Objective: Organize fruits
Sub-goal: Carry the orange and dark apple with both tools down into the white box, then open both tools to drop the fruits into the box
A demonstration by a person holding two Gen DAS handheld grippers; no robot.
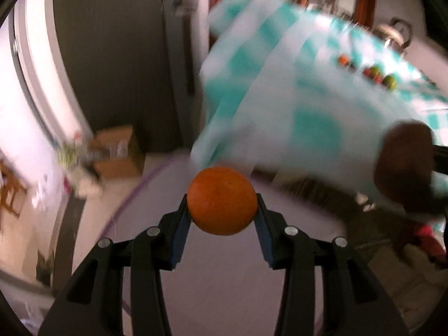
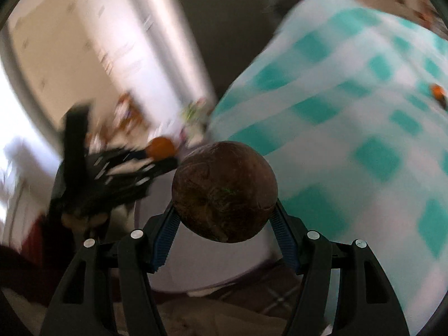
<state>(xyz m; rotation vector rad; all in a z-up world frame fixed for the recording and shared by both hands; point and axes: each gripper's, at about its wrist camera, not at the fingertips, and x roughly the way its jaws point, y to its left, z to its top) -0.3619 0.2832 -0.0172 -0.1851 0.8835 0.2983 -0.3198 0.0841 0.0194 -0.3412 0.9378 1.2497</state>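
Observation:
My left gripper [image 1: 222, 204] is shut on an orange [image 1: 222, 200] and holds it in the air, off the table. My right gripper [image 2: 225, 201] is shut on a round dark brown fruit [image 2: 224, 191], also in the air. The brown fruit also shows in the left wrist view [image 1: 403, 162] at the right edge. The left gripper with its orange [image 2: 161, 147] shows blurred at the left of the right wrist view. Several fruits [image 1: 375, 74] lie on the teal-and-white checked tablecloth [image 1: 294, 84] to the right. Both views are motion-blurred.
The checked tablecloth [image 2: 350, 128] hangs over the table's edge on the right; another orange fruit [image 2: 438, 91] lies on it. A cardboard box [image 1: 119, 151] and clutter sit on the floor at left. A dark door [image 1: 117, 56] is behind.

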